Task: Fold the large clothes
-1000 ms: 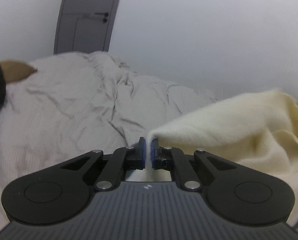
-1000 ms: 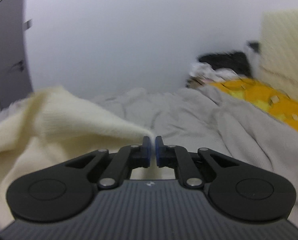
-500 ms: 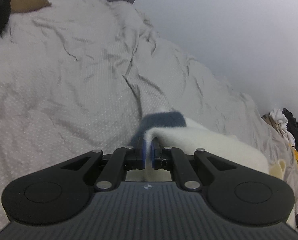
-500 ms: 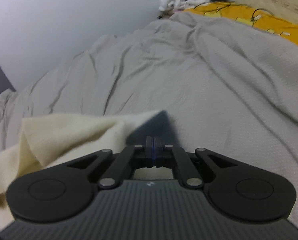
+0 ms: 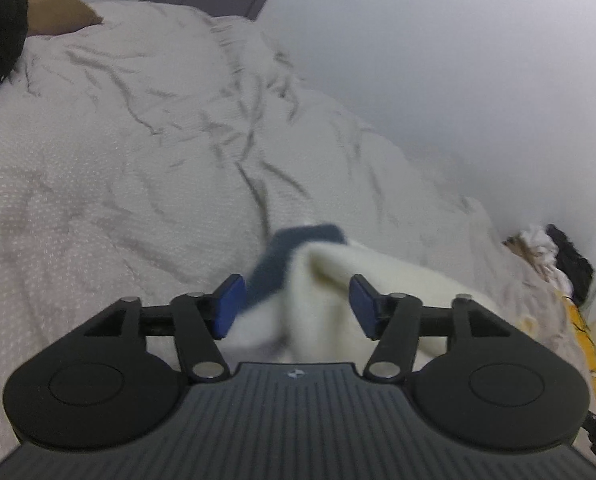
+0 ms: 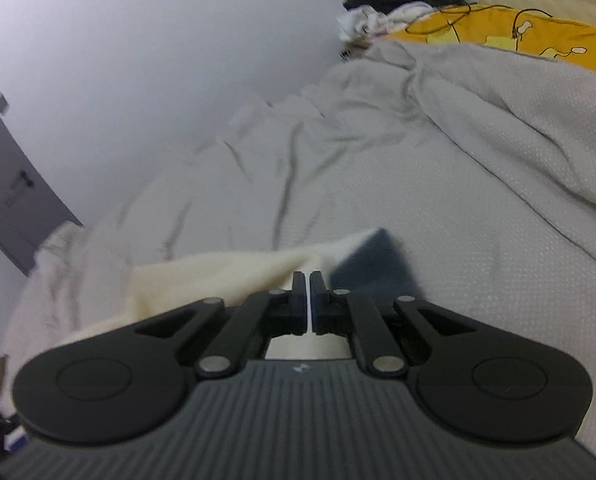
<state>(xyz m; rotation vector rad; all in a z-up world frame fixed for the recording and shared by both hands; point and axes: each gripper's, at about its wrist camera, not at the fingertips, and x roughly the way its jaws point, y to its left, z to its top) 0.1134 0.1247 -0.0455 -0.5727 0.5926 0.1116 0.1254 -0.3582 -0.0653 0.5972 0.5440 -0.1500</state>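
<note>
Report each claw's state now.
Left claw: opening, cream garment between its pads, unpinched.
Right claw: closed on the cream garment's edge.

The sweater (image 5: 385,276) is soft, fuzzy cream knit with a dark blue cuff (image 5: 294,248) of the same woolly look. Under it the bedspread (image 5: 138,152) is pale grey cloth, matt, creased and finely dotted like a waffle weave. The left gripper (image 5: 294,306) and right gripper (image 6: 309,304) are matt black plastic with small shiny metal pins; the left one has smooth blue pads. The yellow blanket (image 6: 537,40) looks like smooth printed cloth.
</note>
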